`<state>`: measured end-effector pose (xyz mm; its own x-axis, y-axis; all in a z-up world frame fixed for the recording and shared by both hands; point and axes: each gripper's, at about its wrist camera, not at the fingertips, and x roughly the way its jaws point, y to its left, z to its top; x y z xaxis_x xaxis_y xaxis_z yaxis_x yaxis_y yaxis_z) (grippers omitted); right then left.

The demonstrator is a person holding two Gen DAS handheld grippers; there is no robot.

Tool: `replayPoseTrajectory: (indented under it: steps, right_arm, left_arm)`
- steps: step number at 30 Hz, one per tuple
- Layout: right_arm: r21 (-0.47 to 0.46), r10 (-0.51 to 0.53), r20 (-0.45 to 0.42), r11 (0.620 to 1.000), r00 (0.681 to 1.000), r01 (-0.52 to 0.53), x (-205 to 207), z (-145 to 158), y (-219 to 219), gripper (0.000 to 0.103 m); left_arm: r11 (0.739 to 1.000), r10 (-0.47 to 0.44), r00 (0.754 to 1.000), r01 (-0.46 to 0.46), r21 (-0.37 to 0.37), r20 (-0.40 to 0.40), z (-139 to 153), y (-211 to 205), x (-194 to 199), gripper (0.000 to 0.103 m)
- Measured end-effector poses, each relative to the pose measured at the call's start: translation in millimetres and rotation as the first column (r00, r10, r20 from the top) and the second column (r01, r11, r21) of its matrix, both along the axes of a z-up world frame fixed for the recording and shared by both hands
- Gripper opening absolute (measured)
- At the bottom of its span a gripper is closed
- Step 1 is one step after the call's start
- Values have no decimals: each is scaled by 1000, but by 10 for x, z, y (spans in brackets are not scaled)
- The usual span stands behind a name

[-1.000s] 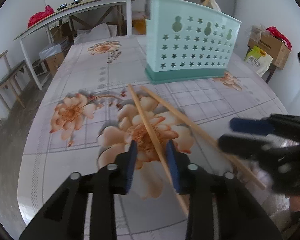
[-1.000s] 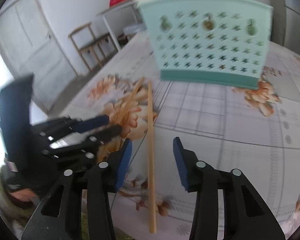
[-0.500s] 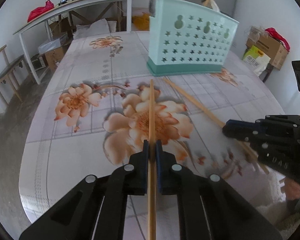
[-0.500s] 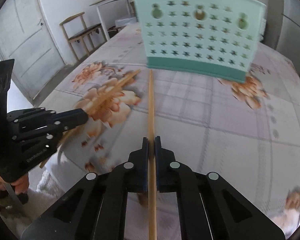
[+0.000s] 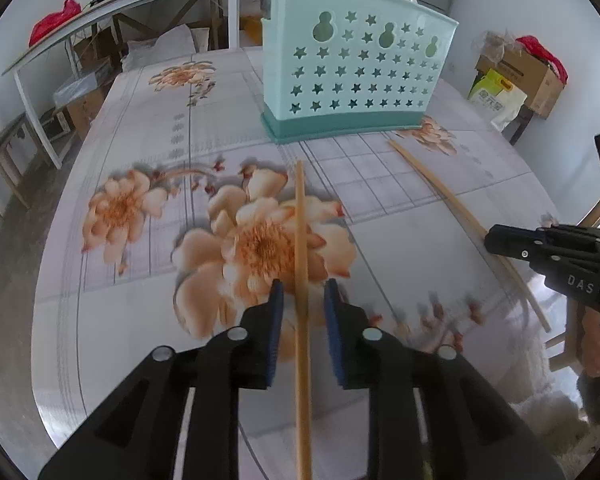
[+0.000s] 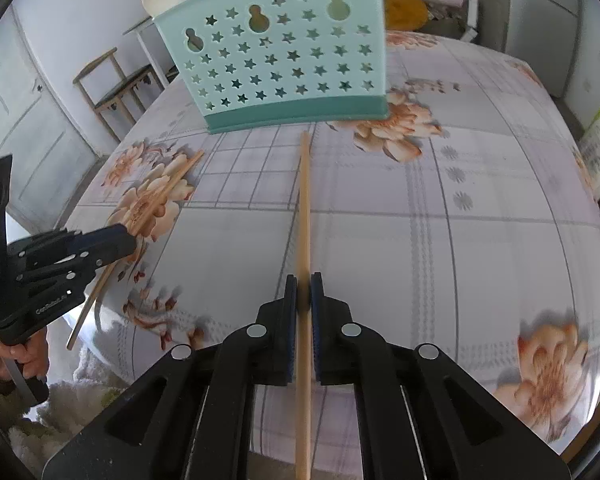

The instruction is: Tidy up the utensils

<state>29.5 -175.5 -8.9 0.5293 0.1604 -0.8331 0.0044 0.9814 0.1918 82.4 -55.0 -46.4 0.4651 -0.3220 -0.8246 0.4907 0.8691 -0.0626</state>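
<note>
Chopsticks, pale wood: one (image 6: 303,216) clamped in the right tool (image 6: 303,294), another (image 5: 301,240) loose between the parted left tool (image 5: 303,300), near the mint holder (image 5: 356,68).

A: Straight ahead of both tools stands the mint utensil holder (image 5: 356,76), upright on the tabletop (image 5: 148,128), blocking the far middle.

B: Its left flank is open cloth, plenty of passage there.

A: From the right wrist view, wide bare tabletop runs right of the holder too. The left tool (image 5: 300,300), jaws parted, straddles one chopstick (image 5: 300,224).

B: The right tool (image 6: 304,284) clamps the other chopstick (image 6: 305,200), whose tip lies just short of the holder's base. Each tool crowds the other's side.
</note>
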Motion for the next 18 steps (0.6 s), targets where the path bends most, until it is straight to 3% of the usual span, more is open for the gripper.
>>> replayPoseTrajectory:
  steps: [14,18]
  right_arm:
    - [-22,4,39,1000,999,-3,347,-34,87,5]
    - [-20,3,50,1000,999,-2,335,-40,85,5]
  left_arm:
    - [999,32,998,-32,-4,53,-30,-200,365,21]
    - [999,38,997,-38,0,68,-32,-213,345,10]
